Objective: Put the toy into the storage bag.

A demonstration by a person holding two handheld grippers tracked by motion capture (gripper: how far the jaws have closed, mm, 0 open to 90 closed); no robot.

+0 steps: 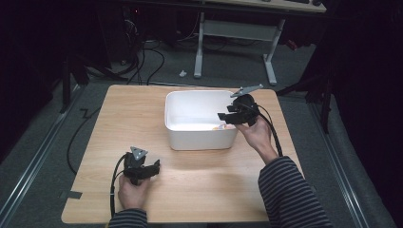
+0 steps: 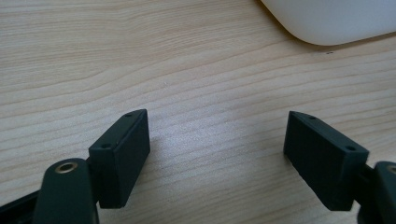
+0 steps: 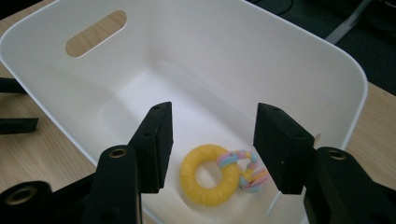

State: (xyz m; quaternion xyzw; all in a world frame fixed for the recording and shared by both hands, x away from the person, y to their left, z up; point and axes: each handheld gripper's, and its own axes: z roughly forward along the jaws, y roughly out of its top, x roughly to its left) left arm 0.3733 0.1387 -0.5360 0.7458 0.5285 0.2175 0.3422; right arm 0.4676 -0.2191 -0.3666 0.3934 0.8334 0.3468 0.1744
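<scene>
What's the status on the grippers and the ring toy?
Right gripper open over the white bin, fingers empty. Ring toy lying on the bin floor. Left gripper open above bare table. Nothing in the way.

legible markings: none
no text, label, brand, number or sign can be read on anything in view.

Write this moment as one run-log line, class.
right gripper: open, over tub | ring toy: lying in tub, not gripped | left gripper: open, empty, over table
</scene>
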